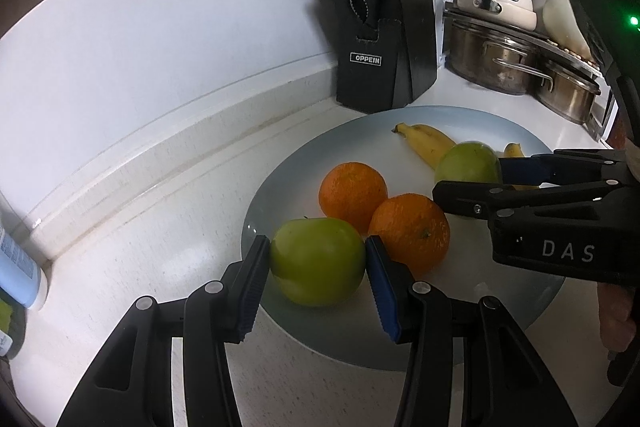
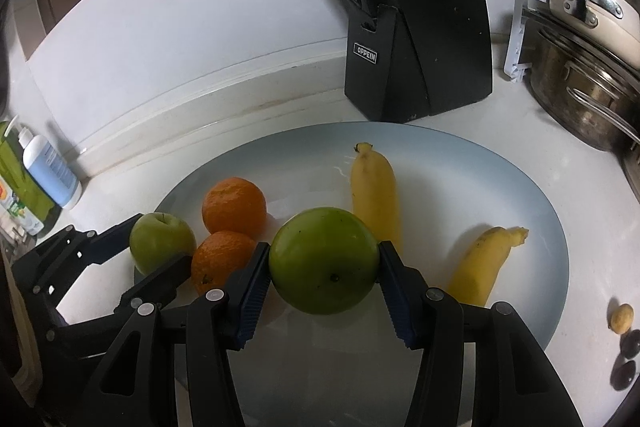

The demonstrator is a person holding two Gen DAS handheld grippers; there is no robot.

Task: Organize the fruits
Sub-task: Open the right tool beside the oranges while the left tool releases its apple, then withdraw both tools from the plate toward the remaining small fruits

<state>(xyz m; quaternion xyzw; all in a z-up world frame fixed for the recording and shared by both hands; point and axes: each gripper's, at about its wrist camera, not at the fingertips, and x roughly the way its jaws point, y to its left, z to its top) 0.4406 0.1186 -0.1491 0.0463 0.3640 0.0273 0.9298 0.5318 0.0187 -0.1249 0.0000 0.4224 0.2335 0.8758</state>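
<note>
Fruits sit together on a big pale blue plate (image 2: 520, 187) on the white counter (image 1: 160, 207): two green apples, two oranges and two bananas. I have one apple in each tool. My left hand-held gripper (image 1: 318, 259) pinches the smaller apple (image 1: 318, 261) at the plate's left edge, pads pressed on both its sides. My right hand-held gripper (image 2: 324, 263) pinches the bigger apple (image 2: 324, 259) near the middle of the plate, its pads tight against the skin too. I cannot tell whether either apple is lifted clear or resting on the plate.

Just beside the left apple lie the two oranges (image 2: 234, 205), touching each other, and the nearer one (image 1: 410, 233) sits right against my left tool's inner finger. One banana (image 2: 376, 195) lies just behind the right apple; the other banana (image 2: 480, 267) is off to its right.

I judge the main risks are these. Apples are round and slick, so a grip off the widest part could let one squirt out and roll off onto the counter. Swinging the left tool could nudge the near orange and set both rolling. My two tools are close together, so they could knock into each other. A black knife block (image 2: 416, 27) and steel pots (image 2: 584, 95) stand behind the plate, well clear.
</note>
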